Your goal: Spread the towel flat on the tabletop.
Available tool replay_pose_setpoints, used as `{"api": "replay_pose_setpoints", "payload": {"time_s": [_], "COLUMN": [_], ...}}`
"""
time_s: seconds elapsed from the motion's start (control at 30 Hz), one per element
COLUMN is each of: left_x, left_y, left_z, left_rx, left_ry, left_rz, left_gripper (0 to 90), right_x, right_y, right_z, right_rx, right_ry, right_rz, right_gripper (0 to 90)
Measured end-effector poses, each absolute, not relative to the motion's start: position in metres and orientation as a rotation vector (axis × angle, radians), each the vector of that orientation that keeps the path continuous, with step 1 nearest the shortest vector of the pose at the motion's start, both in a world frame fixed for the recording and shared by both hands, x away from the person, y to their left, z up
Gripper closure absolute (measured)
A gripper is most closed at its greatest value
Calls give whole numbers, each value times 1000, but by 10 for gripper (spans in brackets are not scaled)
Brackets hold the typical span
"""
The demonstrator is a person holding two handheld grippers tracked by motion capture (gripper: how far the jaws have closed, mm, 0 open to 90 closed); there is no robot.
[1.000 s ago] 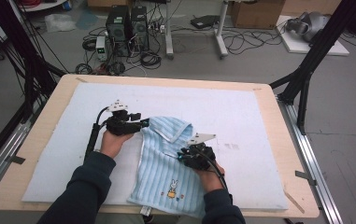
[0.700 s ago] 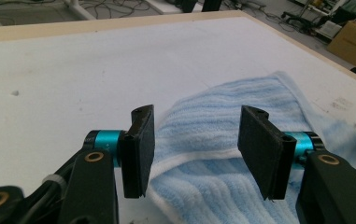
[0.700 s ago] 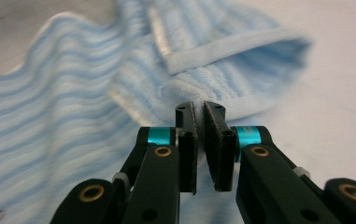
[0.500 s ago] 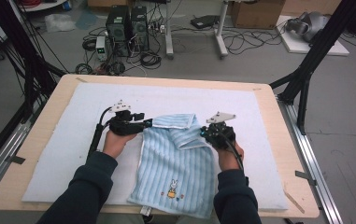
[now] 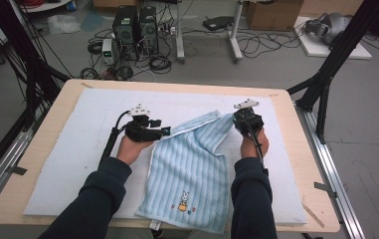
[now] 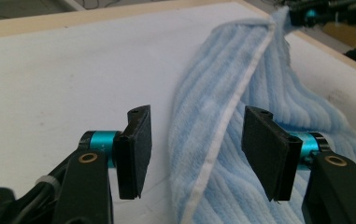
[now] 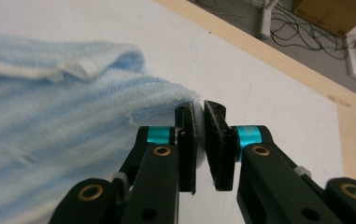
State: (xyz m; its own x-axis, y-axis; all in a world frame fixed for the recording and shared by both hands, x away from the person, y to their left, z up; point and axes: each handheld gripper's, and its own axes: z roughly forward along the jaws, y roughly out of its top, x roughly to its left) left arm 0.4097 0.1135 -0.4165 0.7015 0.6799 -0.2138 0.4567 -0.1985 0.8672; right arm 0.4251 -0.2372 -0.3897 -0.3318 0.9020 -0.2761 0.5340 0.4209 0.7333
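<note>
We saw the light blue striped terry towel (image 5: 192, 169) spread on the white foam mat (image 5: 67, 164), its far corner lifted and pinched between the closed jaws of the right gripper (image 7: 200, 122), whose jaws had just been easing slightly. The left gripper (image 6: 192, 140) stood open, its pads apart and not pressing, with the towel's white-trimmed edge lying between them.

Both sleeves are dark navy. Each hand-held gripper, left (image 5: 164, 131) and right (image 5: 238, 119), is black with flat black pads, teal collars, brass-coloured screws, a grey three-cornered top plate and a trailing black cable.
</note>
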Motion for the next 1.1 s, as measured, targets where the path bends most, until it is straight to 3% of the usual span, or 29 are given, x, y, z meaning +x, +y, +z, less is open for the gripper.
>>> {"api": "replay_pose_setpoints", "payload": {"time_s": [0.03, 0.17, 0.53, 0.7, 0.77, 0.87, 0.9, 1.1], "left_x": [410, 416, 436, 444, 445, 448, 448, 460], "left_y": [109, 95, 49, 30, 27, 29, 30, 55], "left_z": [-417, -416, -420, -429, -433, -435, -435, -430], "left_rx": [1857, 1893, 2004, 2094, 2117, 2111, 2103, 1868], "left_ry": [879, 851, 778, 763, 759, 759, 763, 866], "left_rz": [254, 240, 227, 310, 337, 339, 327, 105], "left_gripper": [430, 428, 424, 448, 510, 754, 797, 815], "right_x": [425, 414, 356, 338, 333, 331, 331, 333], "right_y": [-237, -235, -259, -264, -263, -261, -260, -257], "right_z": [-390, -388, -403, -415, -418, -422, -422, -425], "right_rx": [1230, 1201, 1231, 1246, 1237, 1230, 1233, 1218], "right_ry": [1997, 1985, 2006, 2032, 2044, 2058, 2062, 2080], "right_rz": [730, 801, 1022, 1060, 1069, 1071, 1073, 1074], "right_gripper": [726, 646, 593, 585, 581, 579, 579, 580]}}
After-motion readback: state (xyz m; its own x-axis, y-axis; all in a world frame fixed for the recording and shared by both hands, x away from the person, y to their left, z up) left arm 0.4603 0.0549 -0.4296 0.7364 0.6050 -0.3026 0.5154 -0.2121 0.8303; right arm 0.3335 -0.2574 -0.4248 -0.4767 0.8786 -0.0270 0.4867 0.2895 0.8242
